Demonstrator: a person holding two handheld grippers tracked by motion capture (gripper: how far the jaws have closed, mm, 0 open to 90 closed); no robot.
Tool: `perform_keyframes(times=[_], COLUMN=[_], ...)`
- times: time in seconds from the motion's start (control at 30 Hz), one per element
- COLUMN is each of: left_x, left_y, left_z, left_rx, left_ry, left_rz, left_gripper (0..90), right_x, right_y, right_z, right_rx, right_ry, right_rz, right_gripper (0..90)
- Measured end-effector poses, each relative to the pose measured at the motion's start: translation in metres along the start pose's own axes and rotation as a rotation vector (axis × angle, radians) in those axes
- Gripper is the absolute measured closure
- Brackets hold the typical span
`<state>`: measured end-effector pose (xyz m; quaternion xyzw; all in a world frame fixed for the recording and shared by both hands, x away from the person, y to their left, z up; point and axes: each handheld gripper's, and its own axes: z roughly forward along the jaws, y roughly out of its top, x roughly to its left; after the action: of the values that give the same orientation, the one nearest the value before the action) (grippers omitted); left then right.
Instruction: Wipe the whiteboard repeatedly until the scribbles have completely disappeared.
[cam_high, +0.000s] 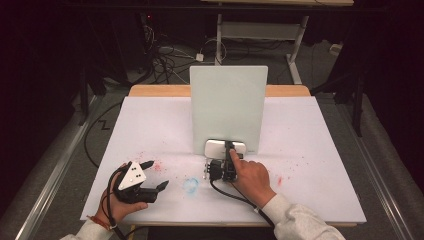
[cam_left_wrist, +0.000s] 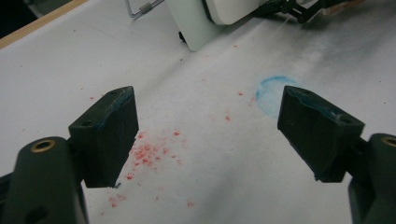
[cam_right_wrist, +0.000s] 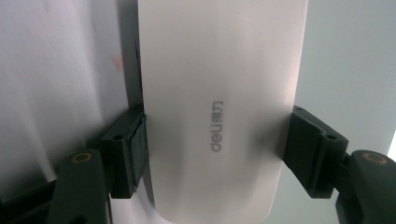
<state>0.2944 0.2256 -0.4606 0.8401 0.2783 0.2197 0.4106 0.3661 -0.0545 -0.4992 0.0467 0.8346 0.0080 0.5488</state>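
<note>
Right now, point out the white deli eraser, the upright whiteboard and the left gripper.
white deli eraser (cam_right_wrist: 219, 116): right gripper view, middle of its top face.
upright whiteboard (cam_high: 227, 102): high view, centre of its panel.
left gripper (cam_left_wrist: 208, 135): left gripper view, midway between fingertips.

A dark room: grey floor (cam_high: 60, 165), tangled cables (cam_high: 165, 57), a white desk frame (cam_high: 260, 30) behind the white-covered table (cam_high: 150, 125).

Upright board (cam_high: 228, 107) directly behind eraser (cam_high: 225, 148)
</note>
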Motion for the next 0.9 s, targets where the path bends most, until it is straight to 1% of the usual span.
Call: perform_keyframes(times=[0.2,0.37,0.4,0.43,0.5,0.53,0.57,0.6,0.63,0.67,0.73,0.77,0.83,0.9], left_x=[0.000,0.000,0.000,0.000,0.000,0.001,0.001,0.001,0.001,0.000,-0.001,-0.001,-0.001,0.000], left_y=[0.001,0.001,0.001,0.001,0.001,0.001,0.001,0.001,0.001,0.001,0.001,0.002,0.002,0.002], left_z=[-0.001,0.000,0.000,-0.001,-0.002,-0.002,-0.002,-0.002,-0.002,-0.002,-0.002,-0.002,-0.002,-0.002], left_rx=[-0.005,-0.005,-0.007,-0.007,-0.012,-0.011,-0.010,-0.011,-0.010,-0.012,-0.013,-0.013,-0.014,-0.010], left_ry=[0.003,0.004,0.004,0.005,0.006,0.007,0.008,0.008,0.008,0.009,0.010,0.011,0.012,0.012], left_rz=[0.002,0.007,0.007,0.007,0.006,0.005,0.007,0.007,0.009,0.009,0.009,0.009,0.008,0.013], left_gripper=[19.6,19.6,19.5,19.5,19.6,19.5,19.5,19.6,19.5,19.5,19.5,19.5,19.6,19.5], right_x=[-0.011,-0.016,-0.016,-0.018,-0.022,-0.024,-0.027,-0.030,-0.033,-0.035,-0.040,-0.042,-0.046,-0.050], right_y=[-0.024,-0.034,-0.036,-0.037,-0.043,-0.046,-0.048,-0.051,-0.054,-0.058,-0.064,-0.067,-0.072,-0.077], right_z=[0.001,0.001,0.001,0.000,0.000,0.001,-0.001,-0.001,-0.002,-0.002,-0.005,-0.007,-0.011,-0.014], right_rx=[0.062,0.080,0.074,0.087,0.068,0.046,0.049,0.027,0.024,0.003,-0.018,-0.031,-0.062,-0.084], right_ry=[0.003,-0.001,-0.004,0.013,0.019,0.025,0.054,0.064,0.078,0.084,0.085,0.077,0.080,0.076], right_rz=[0.029,0.055,0.055,0.070,0.097,0.123,0.152,0.172,0.192,0.217,0.251,0.266,0.301,0.328], right_gripper=[31.2,31.3,31.3,31.3,31.3,31.2,31.2,31.3,31.3,31.3,31.3,31.3,31.3,31.3])
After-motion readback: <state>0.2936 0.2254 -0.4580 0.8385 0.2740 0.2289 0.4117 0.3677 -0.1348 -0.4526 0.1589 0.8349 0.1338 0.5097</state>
